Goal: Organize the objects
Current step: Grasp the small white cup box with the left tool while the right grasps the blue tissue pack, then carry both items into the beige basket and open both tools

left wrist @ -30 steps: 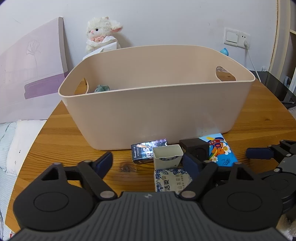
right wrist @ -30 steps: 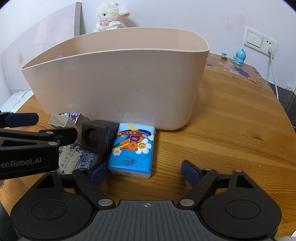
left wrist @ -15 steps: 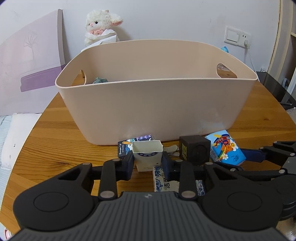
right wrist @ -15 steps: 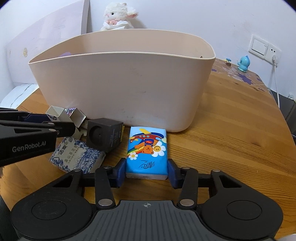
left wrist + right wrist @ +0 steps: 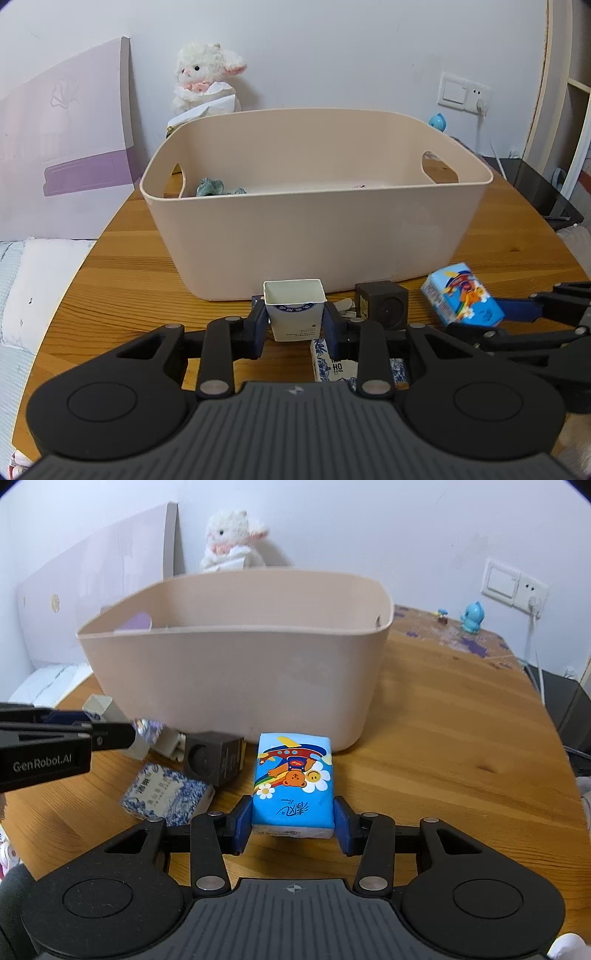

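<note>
Tissue pack (image 5: 291, 782), blue with a cartoon bear, sits clamped in my right gripper (image 5: 292, 825), just in front of the beige bin (image 5: 236, 679) on the wooden desk (image 5: 461, 760). My left gripper (image 5: 294, 325) grasps a small white open-topped box (image 5: 294, 308). Beside them sit a dark cube (image 5: 214, 757) and a blue-patterned packet (image 5: 166, 794).

Left wrist view low over the wooden table (image 5: 129, 266), facing the beige bin's (image 5: 317, 236) long side, close, right wrist view angled at the same bin's corner from the right, both sharing bin, plush lamb (image 5: 232, 539), wall
</note>
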`<action>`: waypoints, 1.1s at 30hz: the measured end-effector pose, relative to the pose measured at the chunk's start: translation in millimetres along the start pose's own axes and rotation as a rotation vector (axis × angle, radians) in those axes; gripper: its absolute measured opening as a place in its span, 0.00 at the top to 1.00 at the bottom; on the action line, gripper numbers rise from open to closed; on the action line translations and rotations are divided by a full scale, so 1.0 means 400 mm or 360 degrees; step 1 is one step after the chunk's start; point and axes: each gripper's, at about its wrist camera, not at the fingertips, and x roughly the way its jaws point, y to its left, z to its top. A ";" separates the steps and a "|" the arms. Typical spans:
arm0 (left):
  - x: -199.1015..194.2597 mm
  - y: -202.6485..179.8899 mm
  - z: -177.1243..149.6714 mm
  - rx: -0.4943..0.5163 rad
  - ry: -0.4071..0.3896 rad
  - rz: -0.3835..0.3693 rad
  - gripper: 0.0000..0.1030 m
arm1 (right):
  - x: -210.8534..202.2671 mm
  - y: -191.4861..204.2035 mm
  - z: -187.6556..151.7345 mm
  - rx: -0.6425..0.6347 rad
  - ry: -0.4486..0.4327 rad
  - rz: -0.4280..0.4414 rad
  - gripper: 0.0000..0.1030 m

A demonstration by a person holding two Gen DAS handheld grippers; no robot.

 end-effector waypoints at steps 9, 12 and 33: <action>-0.075 0.019 0.008 -0.0006 -0.0088 0.0006 0.68 | -0.112 0.002 0.040 0.0021 -0.0170 0.0021 0.59; -0.103 0.025 0.020 -0.0013 -0.0135 0.0011 0.68 | -0.148 0.005 0.055 0.0027 -0.0230 0.0031 0.59; -0.158 0.094 0.209 0.0006 -0.0446 0.0137 0.68 | -0.149 -0.001 0.216 0.0112 -0.0453 -0.0008 0.59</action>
